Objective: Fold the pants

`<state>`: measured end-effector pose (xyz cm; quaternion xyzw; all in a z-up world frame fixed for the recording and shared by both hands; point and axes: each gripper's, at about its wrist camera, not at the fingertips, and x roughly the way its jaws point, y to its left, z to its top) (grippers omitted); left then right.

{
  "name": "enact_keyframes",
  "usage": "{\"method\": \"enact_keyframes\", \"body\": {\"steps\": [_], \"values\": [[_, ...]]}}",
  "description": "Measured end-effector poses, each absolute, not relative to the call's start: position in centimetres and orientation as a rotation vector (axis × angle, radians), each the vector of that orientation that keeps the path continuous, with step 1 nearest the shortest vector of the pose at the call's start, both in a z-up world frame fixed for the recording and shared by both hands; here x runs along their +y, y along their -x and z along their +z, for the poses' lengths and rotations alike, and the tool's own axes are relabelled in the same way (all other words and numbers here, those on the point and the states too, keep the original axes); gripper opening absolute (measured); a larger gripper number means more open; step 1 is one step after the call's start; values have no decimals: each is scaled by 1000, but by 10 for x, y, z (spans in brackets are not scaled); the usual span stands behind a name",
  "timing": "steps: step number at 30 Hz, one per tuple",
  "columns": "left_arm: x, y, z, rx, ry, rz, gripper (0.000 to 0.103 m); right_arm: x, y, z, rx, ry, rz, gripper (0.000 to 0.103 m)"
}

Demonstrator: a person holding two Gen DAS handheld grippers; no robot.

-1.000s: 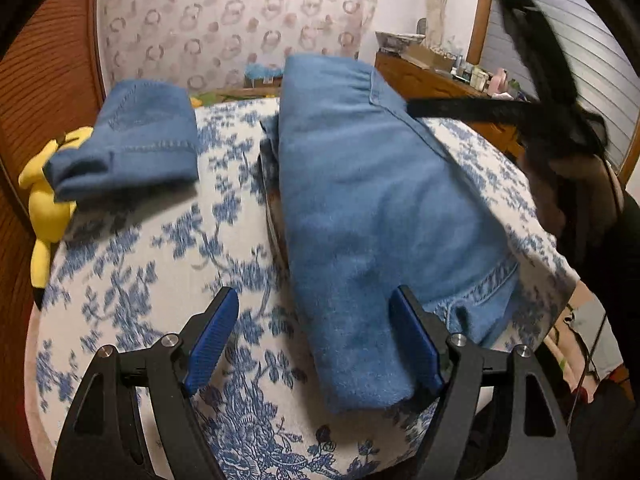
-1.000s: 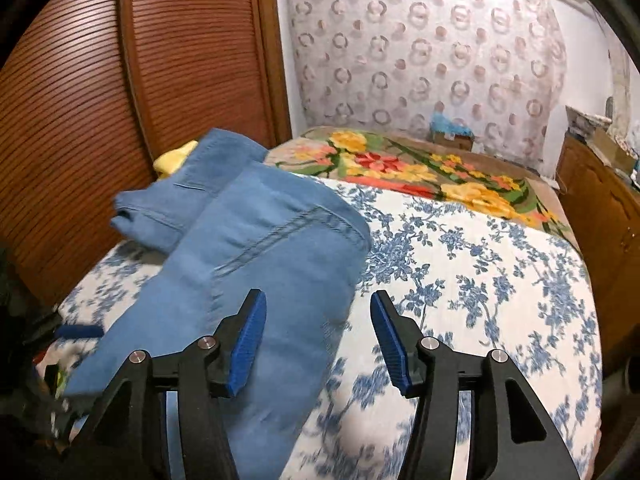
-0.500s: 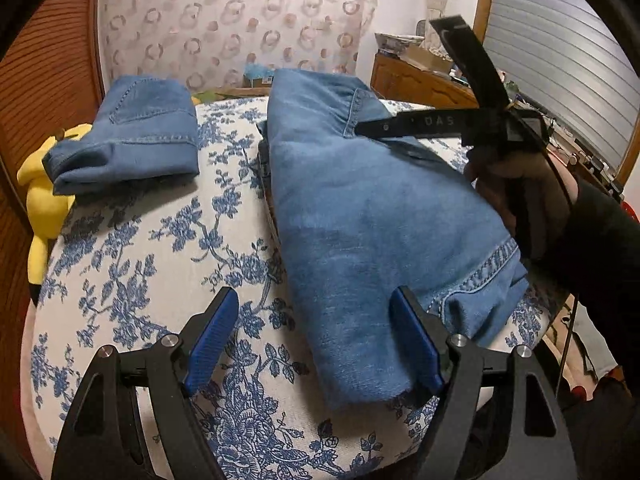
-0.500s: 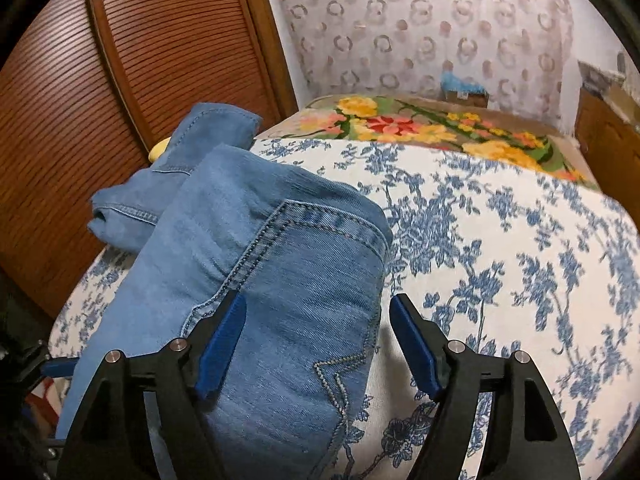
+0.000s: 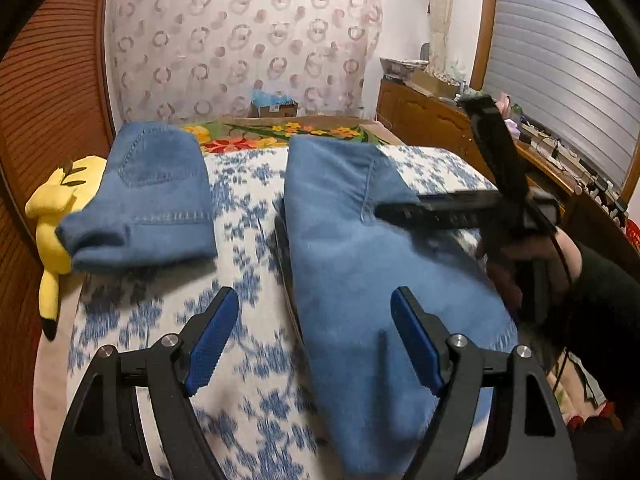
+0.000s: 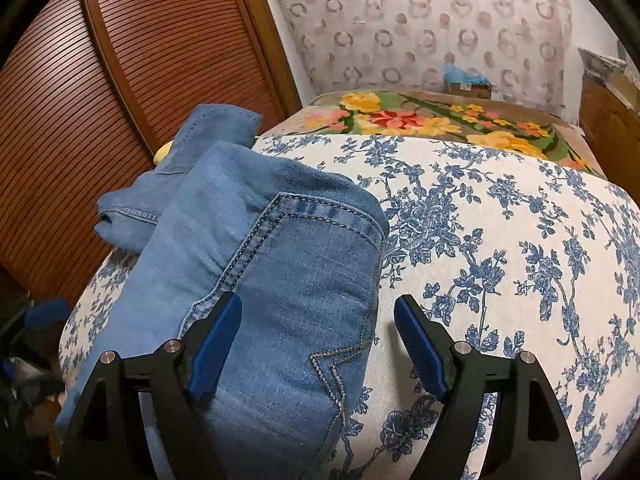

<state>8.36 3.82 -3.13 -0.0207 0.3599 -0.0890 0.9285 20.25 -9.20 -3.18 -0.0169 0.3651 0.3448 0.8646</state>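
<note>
Motion marks this moment: against the view a second ago, the right gripper (image 6: 318, 336) has dropped close over the waistband end of the pants (image 6: 280, 280), jaws spread and straddling that end's right edge, gripping nothing. The left gripper (image 5: 316, 340) has stayed spread at the hem end, empty too. Both look set to pinch and start the next fold. The pants lie on the floral bedspread (image 5: 248, 208) as a long doubled denim strip, just right of the already folded jeans (image 5: 156, 192), pocket stitching uppermost.
</note>
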Motion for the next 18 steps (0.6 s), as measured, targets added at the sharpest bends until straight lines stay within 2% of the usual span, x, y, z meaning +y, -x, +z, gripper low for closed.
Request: {"method": "enact_keyframes", "body": {"steps": [18], "values": [[45,-179,-55,812,40,-187,79,-87,-225,-35,817,37,846,80]]}}
